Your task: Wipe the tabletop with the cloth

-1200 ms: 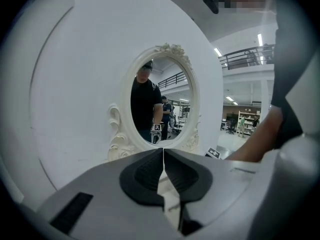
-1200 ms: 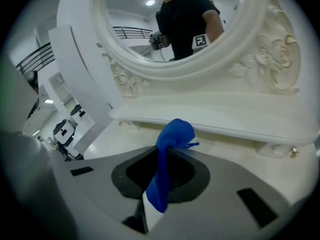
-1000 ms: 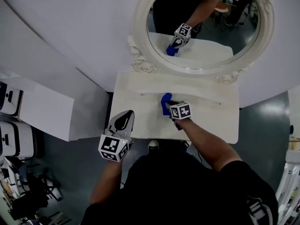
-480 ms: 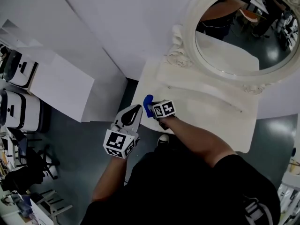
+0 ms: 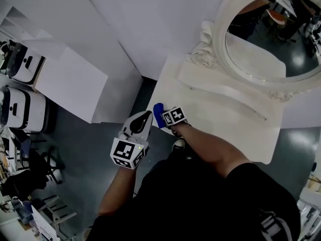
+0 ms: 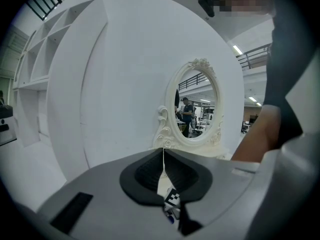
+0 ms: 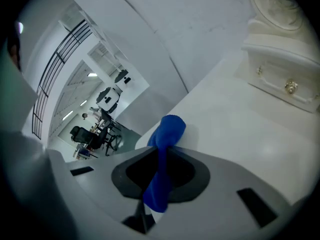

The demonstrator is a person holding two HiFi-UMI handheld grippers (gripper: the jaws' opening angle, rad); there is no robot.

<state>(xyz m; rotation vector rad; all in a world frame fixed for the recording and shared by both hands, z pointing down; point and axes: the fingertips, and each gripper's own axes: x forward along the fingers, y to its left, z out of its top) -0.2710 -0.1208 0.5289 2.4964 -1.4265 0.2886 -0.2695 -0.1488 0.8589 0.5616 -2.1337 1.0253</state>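
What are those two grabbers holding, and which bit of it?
The right gripper pinches the blue cloth near its middle; the left gripper holds nothing.

The right gripper (image 5: 162, 117) has dragged the blue cloth (image 5: 158, 112) from the middle of the tabletop (image 5: 220, 122) to its near left corner. It now lies just beside the left gripper (image 5: 144, 117), formerly well apart.

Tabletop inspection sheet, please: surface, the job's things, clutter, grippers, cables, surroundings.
Surface: white tabletop, bare.
Job's things: blue cloth at the tabletop's front left corner.
Clutter: nothing seen.
Grippers: right hand-held gripper shut on the cloth; left hand-held gripper shut, empty, held off the tabletop's left side.
Cables: nothing seen.
Surroundings: oval mirror behind the tabletop; white shelving to the left.
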